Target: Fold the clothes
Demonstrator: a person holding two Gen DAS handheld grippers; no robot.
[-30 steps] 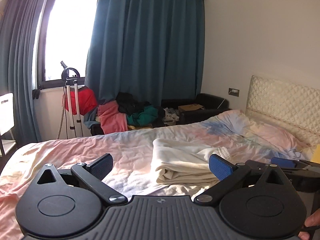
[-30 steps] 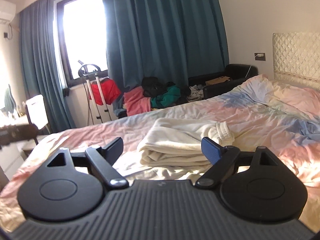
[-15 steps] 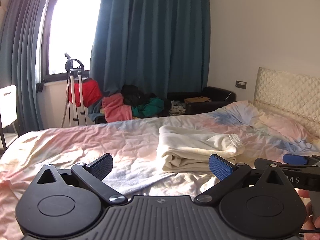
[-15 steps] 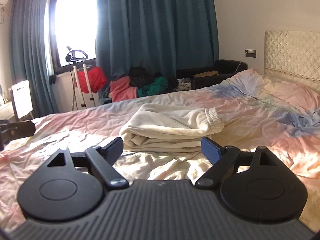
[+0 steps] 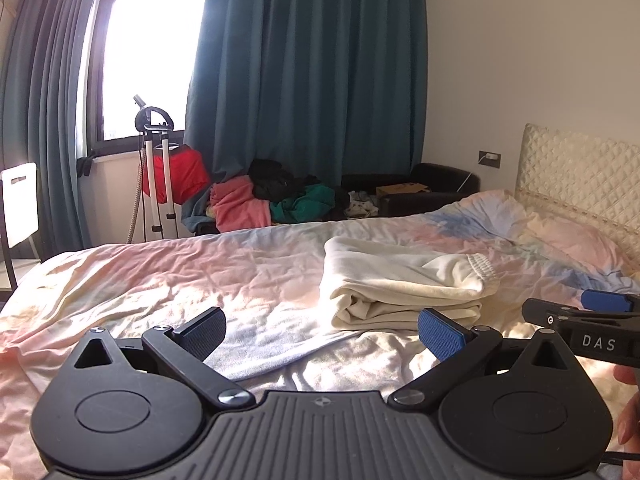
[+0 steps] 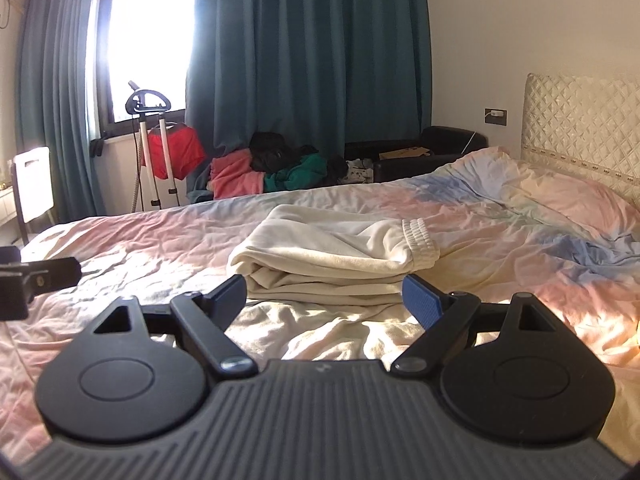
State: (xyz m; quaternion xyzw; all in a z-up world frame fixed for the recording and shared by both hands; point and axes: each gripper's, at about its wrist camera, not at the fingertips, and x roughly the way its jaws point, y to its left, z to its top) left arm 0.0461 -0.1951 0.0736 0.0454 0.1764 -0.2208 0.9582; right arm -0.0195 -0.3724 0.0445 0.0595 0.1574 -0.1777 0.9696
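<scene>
Ahead of both grippers, the folded cream garment (image 6: 332, 256) lies on the bed (image 6: 500, 248), a neat stack with its ribbed cuff at the right end. In the right wrist view it sits just beyond the right gripper (image 6: 325, 298), centred between the two fingers (image 6: 422, 302), which are spread wide and hold nothing; the stack's near edge shows in the gap above the tips, apart from them. In the left wrist view the garment (image 5: 404, 288) lies beyond and to the right of the left gripper (image 5: 322, 330), its near right corner just above the blue right finger (image 5: 438, 334). Those fingers are also released and empty, with rumpled sheet between them.

Only the left wrist view shows the right gripper (image 5: 592, 312) from the side, low at the right edge, with the letters DAS on its body and a bit of the person's hand (image 5: 628, 428) beneath. Only the right wrist view shows the left gripper (image 6: 36, 276) as a dark shape at the left edge. Both views show the curtains (image 6: 304, 60), the window (image 6: 136, 32) and a clothes pile (image 6: 276, 168) past the bed.
</scene>
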